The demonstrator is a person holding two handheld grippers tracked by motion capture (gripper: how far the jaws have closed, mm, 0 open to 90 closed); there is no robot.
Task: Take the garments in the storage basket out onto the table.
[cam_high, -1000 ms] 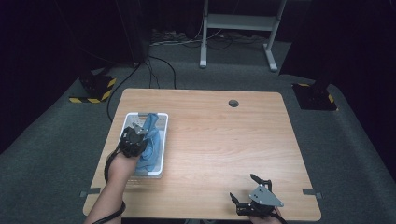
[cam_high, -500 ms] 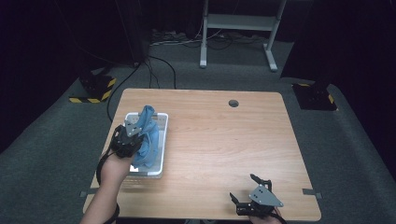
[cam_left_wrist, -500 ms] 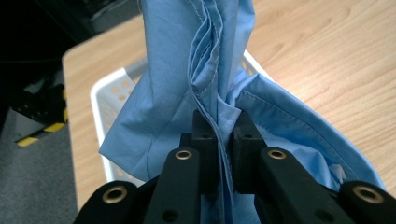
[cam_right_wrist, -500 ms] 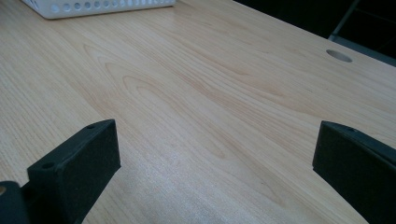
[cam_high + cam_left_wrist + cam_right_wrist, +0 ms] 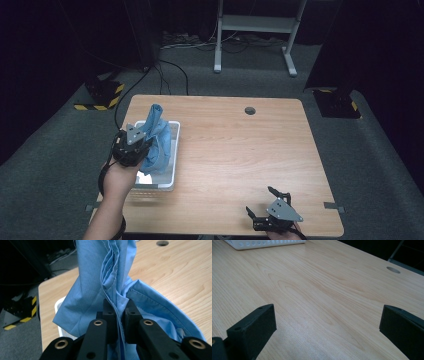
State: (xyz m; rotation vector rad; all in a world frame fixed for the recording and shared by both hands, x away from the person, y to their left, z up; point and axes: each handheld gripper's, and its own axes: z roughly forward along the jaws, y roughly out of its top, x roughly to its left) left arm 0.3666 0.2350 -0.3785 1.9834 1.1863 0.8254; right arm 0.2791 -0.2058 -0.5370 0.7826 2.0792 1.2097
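1. Here we hold the left tongs raised over the white basket at the left edge of the wooden surface, our left forearm reaching in from below.
2. Their jaws are pinching a bunched fold of the blue cloth, which stands up out of the basket.
3. Our right tongs sit low at the near edge, jaws spread wide over bare wood.
4. We can read no writing anywhere.
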